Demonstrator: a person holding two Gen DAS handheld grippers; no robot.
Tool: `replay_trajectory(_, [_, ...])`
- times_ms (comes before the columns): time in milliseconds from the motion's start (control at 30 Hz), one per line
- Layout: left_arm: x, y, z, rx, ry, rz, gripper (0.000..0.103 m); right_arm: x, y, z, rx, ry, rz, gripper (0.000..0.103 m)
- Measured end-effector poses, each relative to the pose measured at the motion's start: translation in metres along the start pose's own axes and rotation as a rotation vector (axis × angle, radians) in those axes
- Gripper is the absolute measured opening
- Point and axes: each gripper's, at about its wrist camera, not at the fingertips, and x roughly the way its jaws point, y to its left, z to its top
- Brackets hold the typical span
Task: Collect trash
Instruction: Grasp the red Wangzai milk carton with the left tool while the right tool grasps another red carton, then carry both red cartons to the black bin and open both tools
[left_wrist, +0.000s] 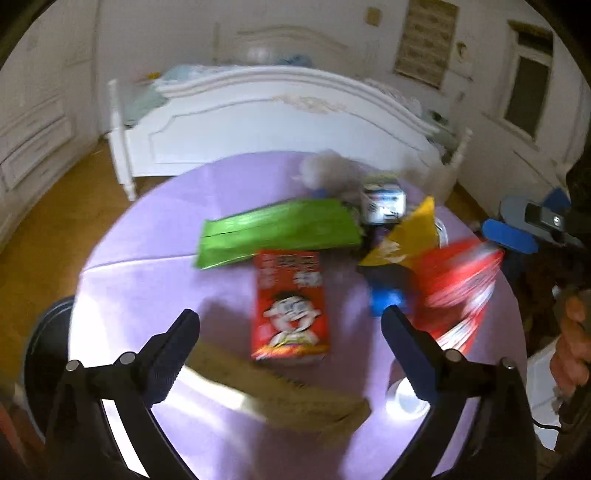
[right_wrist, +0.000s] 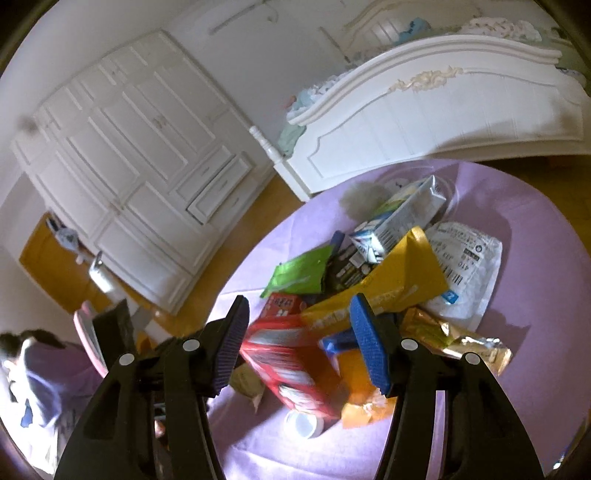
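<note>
Trash lies on a round purple table (left_wrist: 155, 258). In the left wrist view my left gripper (left_wrist: 290, 330) is open, hovering just above a red carton (left_wrist: 290, 306) that sits between its fingers. A green pouch (left_wrist: 277, 230), a yellow packet (left_wrist: 410, 236) and a red bag (left_wrist: 458, 288) lie beyond. In the right wrist view my right gripper (right_wrist: 301, 343) is open over a red box (right_wrist: 291, 365), with the yellow packet (right_wrist: 391, 284), a white milk carton (right_wrist: 402, 218) and a white mailer bag (right_wrist: 465, 266) behind. The right gripper also shows at the right edge of the left wrist view (left_wrist: 517, 236).
A brown paper strip (left_wrist: 295, 398) and a white cap (left_wrist: 406, 398) lie near the table's front. A gold wrapper (right_wrist: 458, 339) and an orange wrapper (right_wrist: 358, 402) lie by the red box. A white bed (left_wrist: 280, 125) stands behind the table, a white wardrobe (right_wrist: 140, 158) to the left.
</note>
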Motion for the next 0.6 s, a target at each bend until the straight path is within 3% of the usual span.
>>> replay_trajectory(100, [0.029,-0.003,0.010,0.005,0.060,0.022,0.093,0.004,0.001,-0.002,-0.013,0.033,-0.037,0.058])
replay_trajectory(133, [0.036,0.000,0.011,-0.004,0.075,0.022,0.072,0.007,0.001,-0.004,-0.023,0.052,-0.038,0.058])
replay_trajectory(200, [0.052,0.009,0.011,-0.043,0.121,0.011,0.053,0.010,0.002,-0.008,-0.041,0.078,-0.038,0.065])
replay_trajectory(267, [0.053,0.018,0.009,-0.077,0.105,-0.019,0.053,0.016,0.006,-0.015,-0.075,0.097,-0.057,0.072])
replay_trajectory(433, [0.041,0.029,0.013,-0.126,0.047,-0.031,0.053,0.052,0.024,-0.033,-0.167,0.185,-0.119,0.075])
replay_trajectory(533, [0.027,0.028,0.013,-0.144,-0.005,-0.026,0.053,0.076,0.039,-0.040,-0.277,0.192,-0.251,0.076])
replay_trajectory(600, [0.012,0.031,0.014,-0.168,-0.052,-0.034,0.053,0.091,0.040,-0.042,-0.303,0.214,-0.301,0.064])
